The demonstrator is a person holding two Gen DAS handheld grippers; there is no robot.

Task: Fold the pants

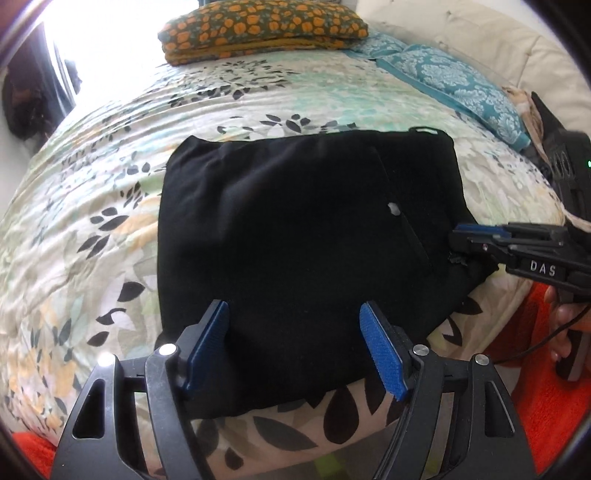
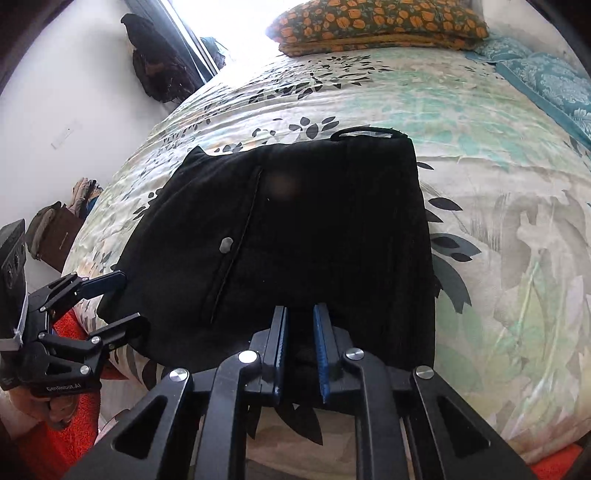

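Note:
Black pants (image 1: 295, 240) lie folded into a squarish stack on the floral bedspread, with a small white button on top. They also show in the right wrist view (image 2: 295, 240). My left gripper (image 1: 295, 332) is open, its blue pads wide apart over the near edge of the pants. It shows at the left in the right wrist view (image 2: 129, 299). My right gripper (image 2: 300, 332) has its pads a narrow gap apart over the near edge of the pants, with dark fabric between them; a grip is unclear. It reaches in from the right in the left wrist view (image 1: 458, 243).
The floral bedspread (image 1: 92, 221) covers the bed. An orange-flowered pillow (image 1: 258, 26) and a teal patterned pillow (image 1: 454, 81) lie at the far end. A red-orange rug (image 1: 546, 387) lies below the bed's near edge. Dark clothes hang on the wall (image 2: 155, 59).

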